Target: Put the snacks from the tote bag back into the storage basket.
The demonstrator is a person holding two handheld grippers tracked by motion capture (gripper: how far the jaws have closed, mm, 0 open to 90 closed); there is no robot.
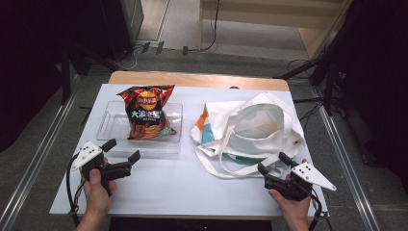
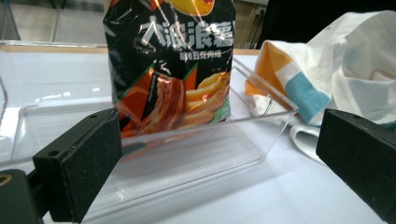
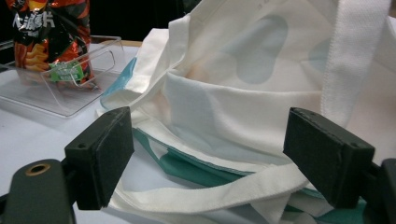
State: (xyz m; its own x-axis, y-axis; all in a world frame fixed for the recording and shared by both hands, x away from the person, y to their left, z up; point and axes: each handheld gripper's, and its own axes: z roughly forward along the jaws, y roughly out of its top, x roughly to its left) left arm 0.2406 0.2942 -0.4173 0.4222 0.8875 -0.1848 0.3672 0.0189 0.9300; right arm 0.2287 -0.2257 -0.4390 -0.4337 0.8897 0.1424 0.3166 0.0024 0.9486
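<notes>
Here we hold the left gripper (image 1: 123,151) low over the white tabletop (image 1: 183,185), its fingers (image 2: 79,163) spread wide and empty, just short of the clear tray's (image 1: 111,126) near wall. The chip bag (image 1: 146,111) leans in that tray, at about ten o'clock on the tabletop. Our right gripper (image 1: 274,163) sits at five o'clock, fingers (image 3: 327,154) wide too, gripping nothing, facing the white tote bag (image 1: 255,127) and its strap (image 3: 205,196) at two o'clock.

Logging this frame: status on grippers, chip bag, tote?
Left gripper open, facing chip bag in clear tray. Right gripper open at tote bag straps. Nothing held, nothing blocking.
</notes>
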